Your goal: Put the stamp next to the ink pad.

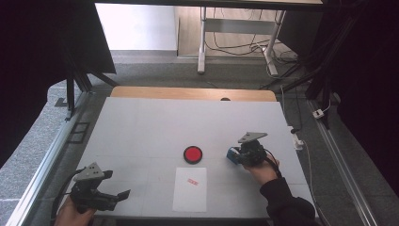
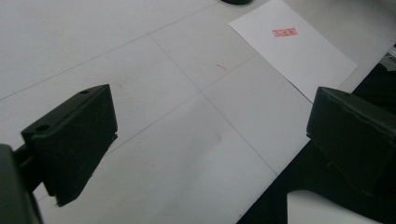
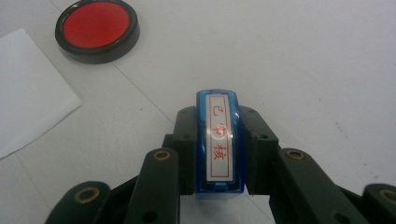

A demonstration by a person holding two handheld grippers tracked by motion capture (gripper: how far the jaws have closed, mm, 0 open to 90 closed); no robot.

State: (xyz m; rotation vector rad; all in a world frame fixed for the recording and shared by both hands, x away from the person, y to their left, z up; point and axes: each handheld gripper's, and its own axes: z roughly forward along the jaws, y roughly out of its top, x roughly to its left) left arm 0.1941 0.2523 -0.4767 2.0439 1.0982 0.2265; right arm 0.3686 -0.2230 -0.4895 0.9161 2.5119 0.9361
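My right gripper is shut on a blue stamp whose white label carries red characters; it hovers low over the table, right of a round red ink pad in a black rim. That ink pad lies ahead and to the left in the right gripper view. A white sheet of paper with a small red stamp mark lies near the front edge. My left gripper is open at the front left, and its jaws hold nothing. The paper lies beyond them to the right.
The white table has a wooden strip along its far edge. Metal rails run along both sides. Table legs and cables stand on the floor behind. A person's hands and dark sleeve come in from the bottom.
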